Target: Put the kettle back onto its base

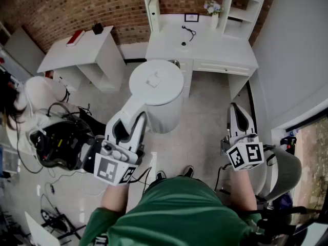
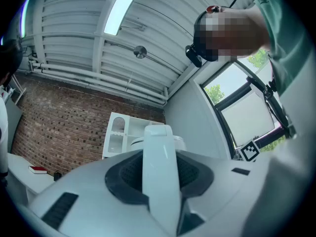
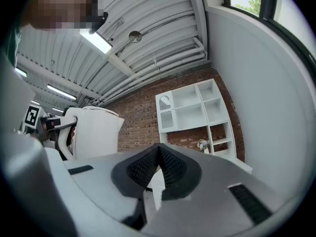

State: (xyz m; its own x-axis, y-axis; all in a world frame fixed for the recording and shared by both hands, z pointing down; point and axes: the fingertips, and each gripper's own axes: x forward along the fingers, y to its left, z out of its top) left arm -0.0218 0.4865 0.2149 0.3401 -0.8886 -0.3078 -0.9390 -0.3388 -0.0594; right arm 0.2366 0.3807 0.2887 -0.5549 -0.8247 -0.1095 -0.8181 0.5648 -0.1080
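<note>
A white kettle (image 1: 156,94) with a round lid hangs in the air in front of a white desk (image 1: 215,53). My left gripper (image 1: 132,121) is shut on its white handle (image 2: 160,181), which runs straight up between the jaws in the left gripper view. The kettle's body (image 3: 96,132) also shows at the left of the right gripper view, with the left gripper (image 3: 55,125) on its handle. My right gripper (image 1: 237,110) is held apart at the right, shut with nothing in it; its ribbed pads (image 3: 159,157) meet. I cannot make out the kettle's base for certain.
The desk carries a shelf unit with a small flower vase (image 1: 213,7) and a black cable (image 1: 189,32). A white side table (image 1: 82,53) with a red book (image 1: 75,37) stands at the left. Black gear and cables (image 1: 59,142) lie on the floor at the left. A wall runs along the right.
</note>
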